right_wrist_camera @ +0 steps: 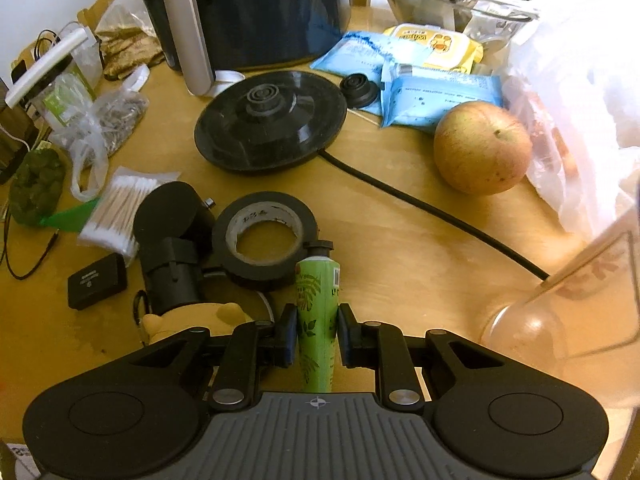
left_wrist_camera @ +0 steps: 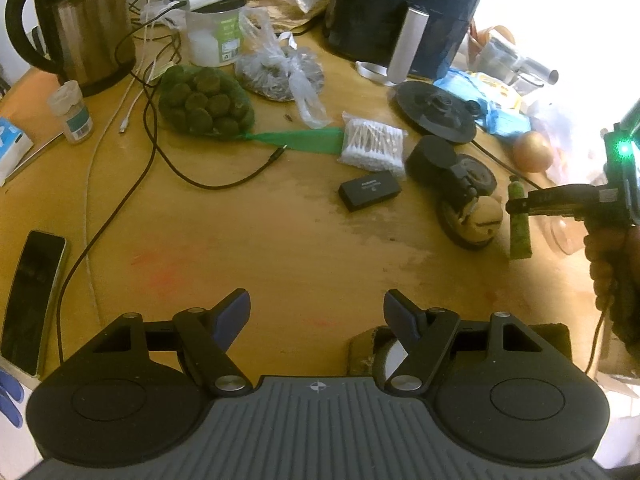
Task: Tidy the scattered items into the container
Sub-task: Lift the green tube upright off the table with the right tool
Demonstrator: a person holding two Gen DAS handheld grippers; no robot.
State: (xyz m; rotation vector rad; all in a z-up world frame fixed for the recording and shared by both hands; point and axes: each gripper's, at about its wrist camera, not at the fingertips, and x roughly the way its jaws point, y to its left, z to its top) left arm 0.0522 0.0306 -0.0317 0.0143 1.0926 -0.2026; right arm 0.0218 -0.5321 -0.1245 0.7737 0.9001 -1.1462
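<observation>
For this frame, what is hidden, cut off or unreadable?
- Clear container, right wrist view: cut off by the right edge and washed out; contents cannot be told.
- Green tube in the right claw: its lower end is hidden behind the claw body; the label is too small to read.
- Object under the open left claw: hidden by its finger.

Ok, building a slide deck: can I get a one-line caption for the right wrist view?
Right gripper clamps a green leaf-printed tube above a cluttered wooden table, near a black tape roll.
</observation>
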